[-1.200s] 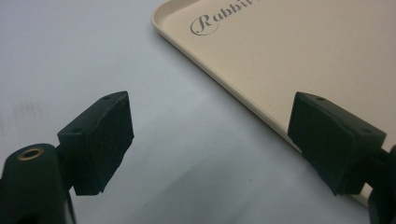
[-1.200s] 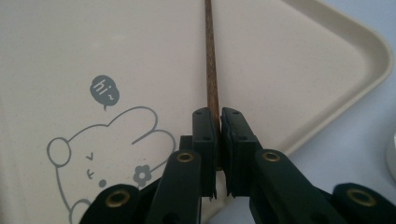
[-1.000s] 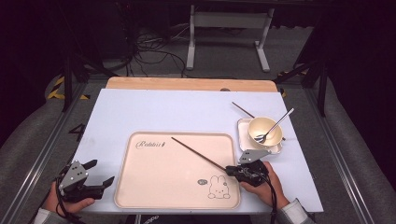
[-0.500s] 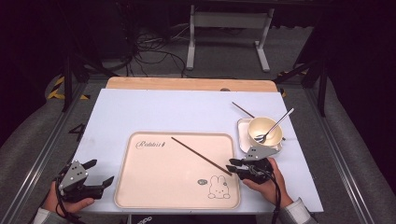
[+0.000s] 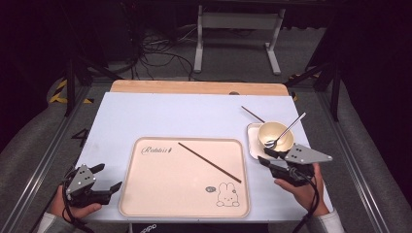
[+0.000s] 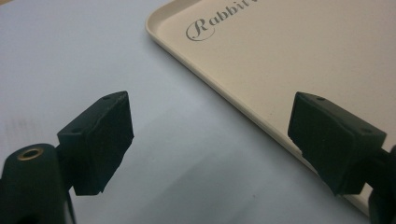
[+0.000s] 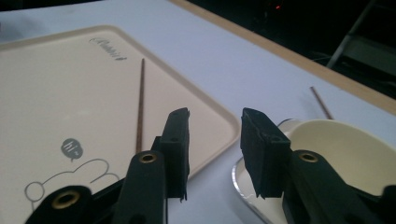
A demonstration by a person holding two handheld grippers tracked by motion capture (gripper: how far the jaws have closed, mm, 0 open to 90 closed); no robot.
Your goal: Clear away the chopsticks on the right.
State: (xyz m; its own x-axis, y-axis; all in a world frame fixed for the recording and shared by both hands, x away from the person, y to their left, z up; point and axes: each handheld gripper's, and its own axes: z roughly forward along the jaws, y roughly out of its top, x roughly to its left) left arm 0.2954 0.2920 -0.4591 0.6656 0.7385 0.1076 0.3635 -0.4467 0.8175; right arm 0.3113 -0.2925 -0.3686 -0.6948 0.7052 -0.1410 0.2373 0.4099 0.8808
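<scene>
While lying diagonally, chopstick (image 5: 209, 162) points toward tray's (image 5: 145, 206) rabbit corner.

Black claws (image 5: 273, 163) with brass-ringed screw holes, grey three-cornered top plates, trailing black cables, pale sleeves.

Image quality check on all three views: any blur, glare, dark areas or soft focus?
High view: table evenly lit, surroundings nearly black, tray and chopstick sharp. Left gripper view: the left gripper casts a soft shadow on the table, near jaws slightly soft, tray lettering legible. Right gripper view: the right gripper and bowl are soft up close, background dark.
</scene>
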